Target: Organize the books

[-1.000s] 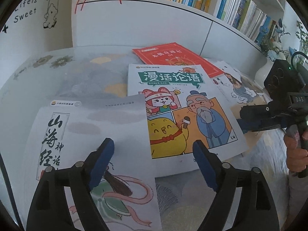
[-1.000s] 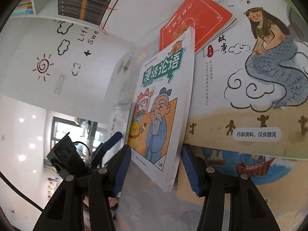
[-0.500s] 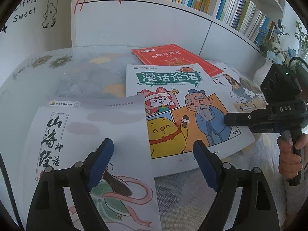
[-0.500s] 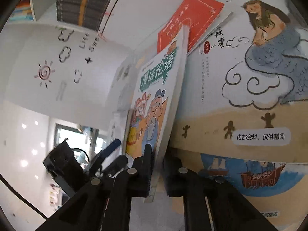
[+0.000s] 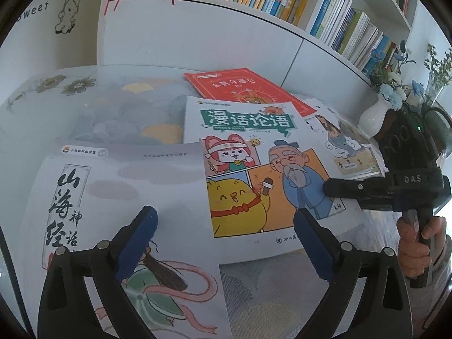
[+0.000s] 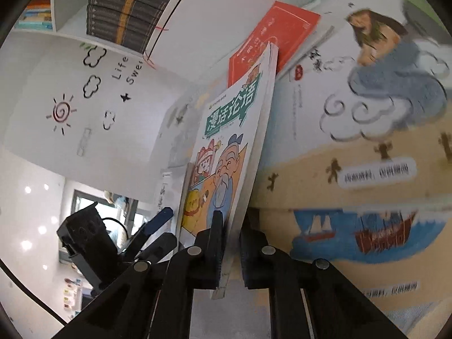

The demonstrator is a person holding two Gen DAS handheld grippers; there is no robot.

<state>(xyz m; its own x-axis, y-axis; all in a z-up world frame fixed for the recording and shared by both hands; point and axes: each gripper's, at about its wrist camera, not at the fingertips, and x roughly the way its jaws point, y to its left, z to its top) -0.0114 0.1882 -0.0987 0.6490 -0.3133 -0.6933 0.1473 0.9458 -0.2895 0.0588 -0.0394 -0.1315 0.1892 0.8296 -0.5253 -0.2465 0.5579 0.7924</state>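
A comic-cover book (image 5: 254, 169) with a green title banner, a bearded sage and a yellow chick lies in the middle of the glass-topped table (image 5: 118, 107). The right gripper (image 6: 230, 243) is clamped on its lower right corner, both black fingers pressed against the thin edge; the person's hand (image 5: 418, 243) grips the handle at 3 o'clock. In the right wrist view the book rises edge-on from the closed fingers toward 12 o'clock.

At 8 o'clock from it a pale grey book (image 5: 121, 197) with black brush lettering and a long-haired figure overlaps its left edge. A red book (image 5: 243, 87) sits partly beneath it at 12 o'clock, and a book (image 5: 339, 141) showing a figure on clouds lies at 2 o'clock.

The left gripper (image 5: 226, 243) hovers at 6 o'clock with its blue-padded fingers wide apart, having just been spreading, nothing between them but the covers below.

A white vase (image 5: 373, 118) of blue flowers stands at 2 o'clock, and a white bookshelf (image 5: 282, 8) packed with upright spines runs along 12 o'clock.
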